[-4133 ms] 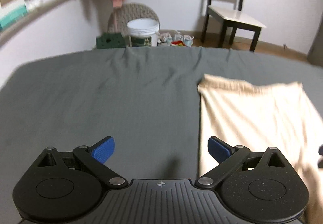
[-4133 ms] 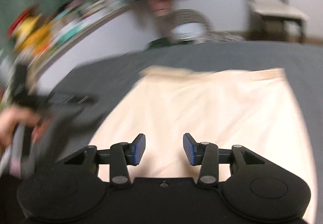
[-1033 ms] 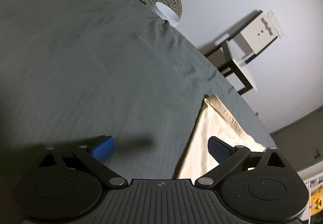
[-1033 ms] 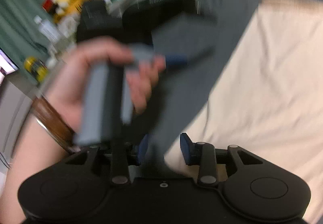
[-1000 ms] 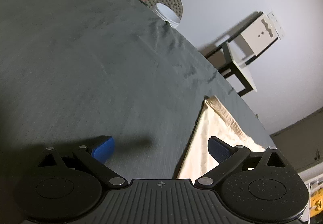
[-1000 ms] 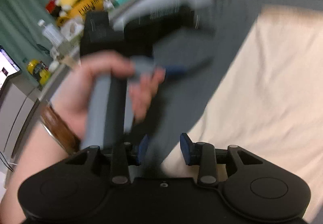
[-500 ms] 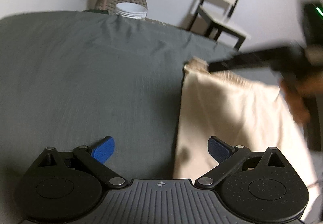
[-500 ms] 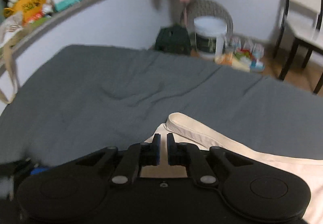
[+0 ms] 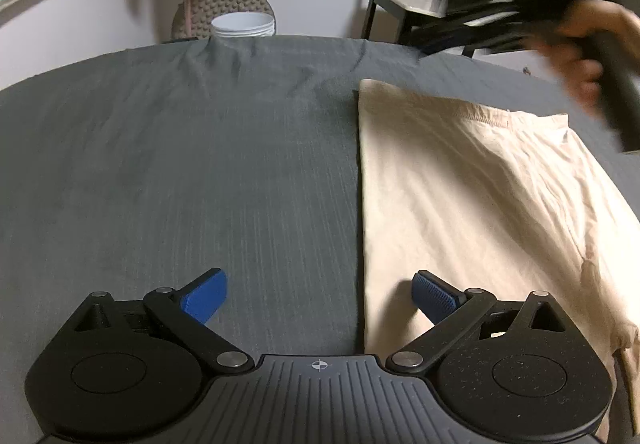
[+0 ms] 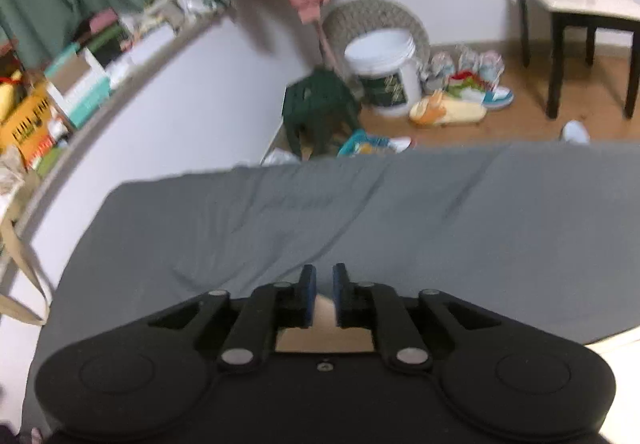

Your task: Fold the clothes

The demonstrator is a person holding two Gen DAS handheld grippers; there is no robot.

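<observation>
Only my left wrist view shows the one cream garment (image 9: pixel 472 203) spread flat on the right of the grey bedsheet (image 9: pixel 180 163), my left gripper (image 9: pixel 320 298) released, its fingers straddling the near left edge. Blurred far right, a hand (image 9: pixel 584 55) lifts my right gripper (image 10: pixel 322 294); its own view shows two pads nearly closed with cream cloth behind, grasp unclear

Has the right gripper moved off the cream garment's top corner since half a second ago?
Yes. The right gripper now rides above the grey sheet, pointing toward the white bucket; the cream garment no longer shows ahead of its fingertips.
</observation>
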